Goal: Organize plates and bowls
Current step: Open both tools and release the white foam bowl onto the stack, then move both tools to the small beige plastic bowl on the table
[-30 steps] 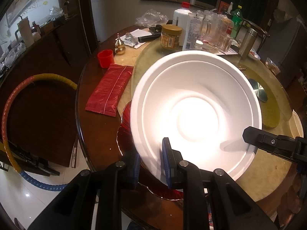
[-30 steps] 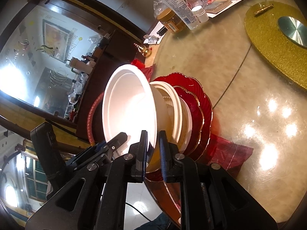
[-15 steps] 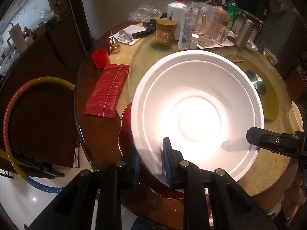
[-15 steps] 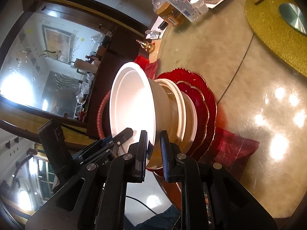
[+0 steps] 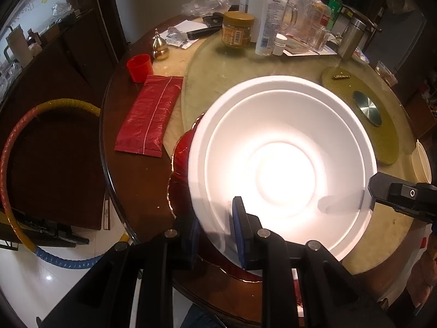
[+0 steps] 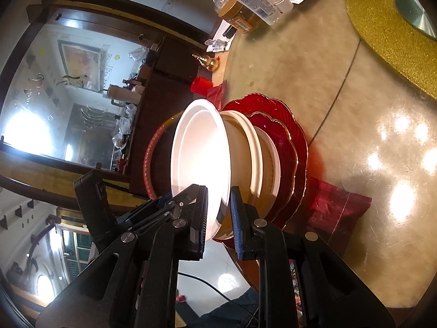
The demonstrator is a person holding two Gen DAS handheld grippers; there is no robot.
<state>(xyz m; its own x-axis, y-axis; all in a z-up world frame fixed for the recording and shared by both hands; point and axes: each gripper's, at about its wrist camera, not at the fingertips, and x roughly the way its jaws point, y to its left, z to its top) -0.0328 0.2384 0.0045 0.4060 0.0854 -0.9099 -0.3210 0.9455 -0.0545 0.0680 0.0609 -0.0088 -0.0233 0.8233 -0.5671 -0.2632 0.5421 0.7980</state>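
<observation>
Both grippers hold the white foam bowl (image 5: 284, 164) by its rim, above the stack at the near edge of the counter (image 5: 218, 76). The left gripper (image 5: 215, 229) has its fingers closed on the near rim, one pad inside the bowl, one outside. The right gripper (image 6: 218, 213) clamps the rim on the other side in the same way. Beneath the bowl sit another white bowl (image 6: 252, 147), a white plate (image 6: 274, 164) and two red scalloped plates (image 6: 292, 136). A red packet (image 5: 148, 114) lies beside the stack.
</observation>
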